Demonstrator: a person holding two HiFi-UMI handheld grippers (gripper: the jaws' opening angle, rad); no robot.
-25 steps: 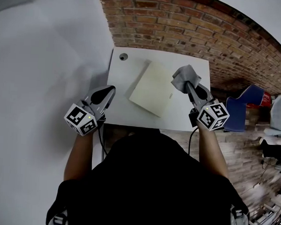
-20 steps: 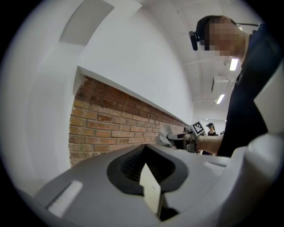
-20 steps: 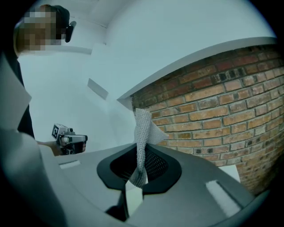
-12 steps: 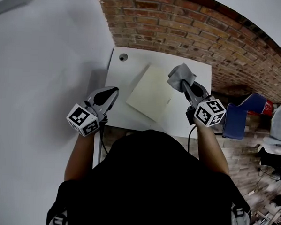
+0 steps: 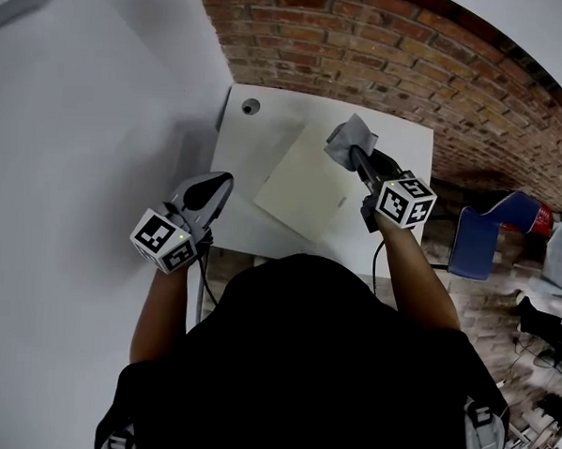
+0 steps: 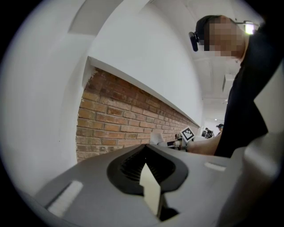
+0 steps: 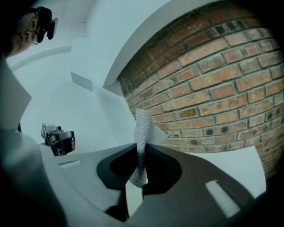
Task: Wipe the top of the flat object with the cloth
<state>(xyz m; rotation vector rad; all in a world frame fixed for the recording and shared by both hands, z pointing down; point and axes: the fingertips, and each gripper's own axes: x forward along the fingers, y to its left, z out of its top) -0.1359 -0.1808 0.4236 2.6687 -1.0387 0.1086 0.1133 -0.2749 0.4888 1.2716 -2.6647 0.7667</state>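
A pale, flat, square object lies at an angle on the small white table. My right gripper is shut on a grey cloth, which hangs over the flat object's far right corner. In the right gripper view the cloth stands pinched between the jaws, against the brick wall. My left gripper hovers at the table's front left corner, jaws together, with nothing in it. In the left gripper view its jaws point toward the brick wall.
A round cable hole sits at the table's far left corner. A white wall runs along the left and a brick surface beyond the table. A blue chair stands to the right.
My right gripper has carried the cloth leftward and farther across the table, over the flat object's corner. The left gripper has barely moved.
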